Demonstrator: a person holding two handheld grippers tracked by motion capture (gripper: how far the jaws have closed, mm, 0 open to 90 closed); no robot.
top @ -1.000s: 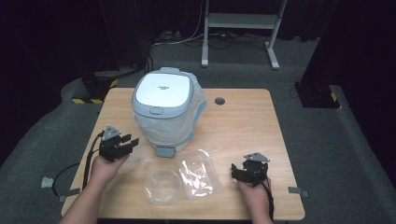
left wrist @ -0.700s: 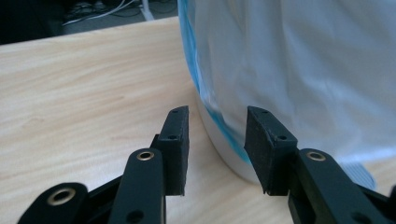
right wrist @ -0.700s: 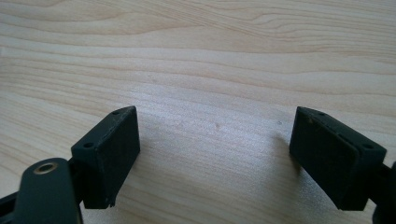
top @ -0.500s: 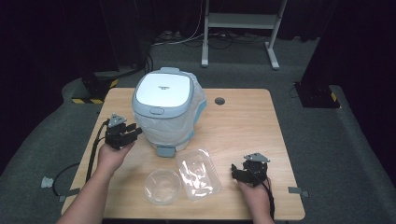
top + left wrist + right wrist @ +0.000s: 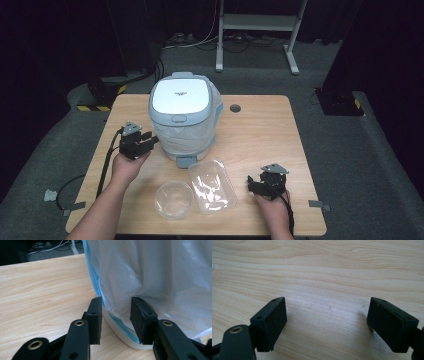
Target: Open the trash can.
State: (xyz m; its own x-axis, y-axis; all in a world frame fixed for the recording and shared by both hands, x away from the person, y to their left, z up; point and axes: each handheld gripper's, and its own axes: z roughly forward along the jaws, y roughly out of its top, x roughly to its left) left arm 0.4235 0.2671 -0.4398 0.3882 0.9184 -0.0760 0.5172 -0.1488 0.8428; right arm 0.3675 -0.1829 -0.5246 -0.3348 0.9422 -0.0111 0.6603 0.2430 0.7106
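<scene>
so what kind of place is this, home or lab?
Likely a lab or recording studio, not a home: black drapes all around, a lone wooden table on grey carpet, loose cables by a metal stand behind, and hazard-striped tape on the floor.

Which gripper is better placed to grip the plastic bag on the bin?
The left gripper. Its open jaws are right at the bag on the bin. The right gripper rests open over bare table, beyond the clear tray.
</scene>
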